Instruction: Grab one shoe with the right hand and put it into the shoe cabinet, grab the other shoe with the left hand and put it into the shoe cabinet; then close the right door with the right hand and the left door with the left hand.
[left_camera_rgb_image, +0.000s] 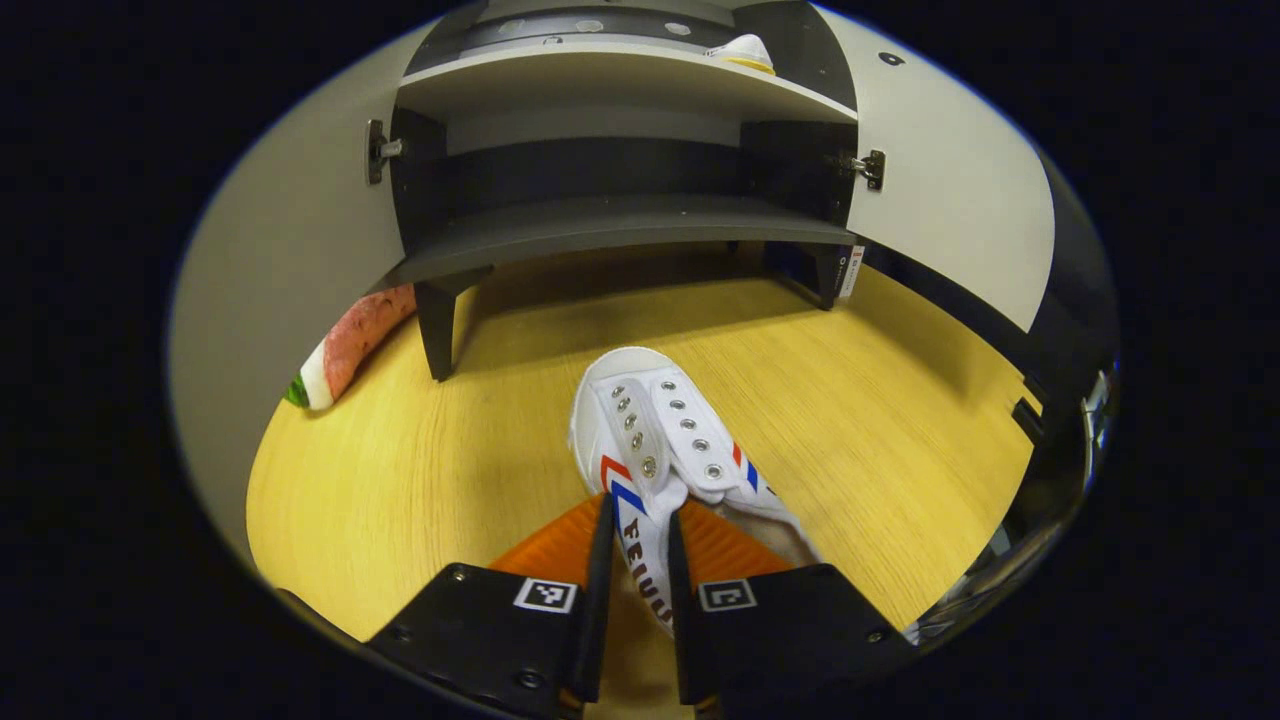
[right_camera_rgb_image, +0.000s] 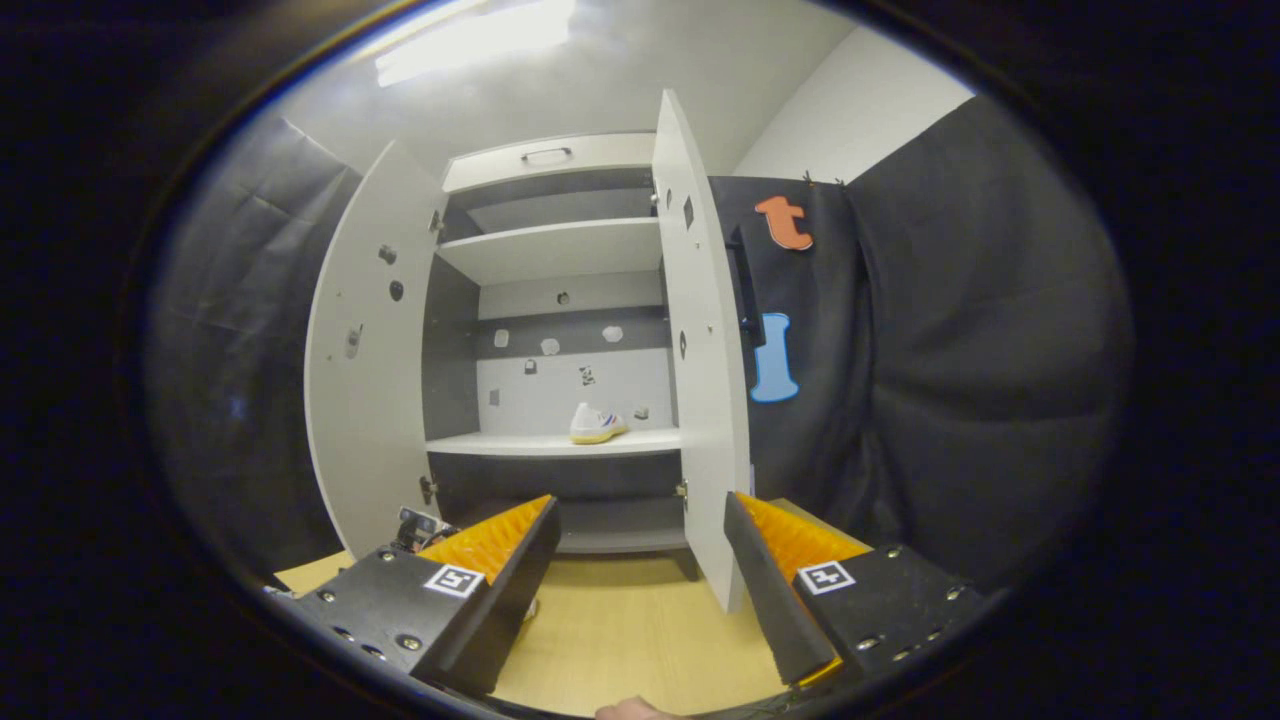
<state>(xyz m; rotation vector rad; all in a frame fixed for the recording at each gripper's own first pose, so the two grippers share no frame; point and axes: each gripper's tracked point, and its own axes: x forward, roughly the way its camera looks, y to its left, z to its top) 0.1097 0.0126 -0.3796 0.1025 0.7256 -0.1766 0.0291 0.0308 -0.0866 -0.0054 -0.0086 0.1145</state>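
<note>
A white shoe (left_camera_rgb_image: 668, 450) with red and blue stripes lies on the wooden floor (left_camera_rgb_image: 480, 440), toe toward the shoe cabinet (left_camera_rgb_image: 620, 150). My left gripper (left_camera_rgb_image: 637, 560) is shut on its side wall near the heel opening, both fingers pressing on the canvas. The other white shoe (right_camera_rgb_image: 597, 423) rests on a middle shelf of the cabinet (right_camera_rgb_image: 560, 440); its toe (left_camera_rgb_image: 745, 50) also peeks over a shelf in the left gripper view. Both cabinet doors stand wide apart: the left door (right_camera_rgb_image: 365, 380) and the right door (right_camera_rgb_image: 700, 350). My right gripper (right_camera_rgb_image: 640, 570) is open, empty, in front of the cabinet.
A pink and white soft object (left_camera_rgb_image: 350, 345) lies on the floor under the left door (left_camera_rgb_image: 290, 240). The cabinet stands on short dark legs (left_camera_rgb_image: 437, 330). A fingertip (right_camera_rgb_image: 630, 710) shows at the bottom of the right gripper view.
</note>
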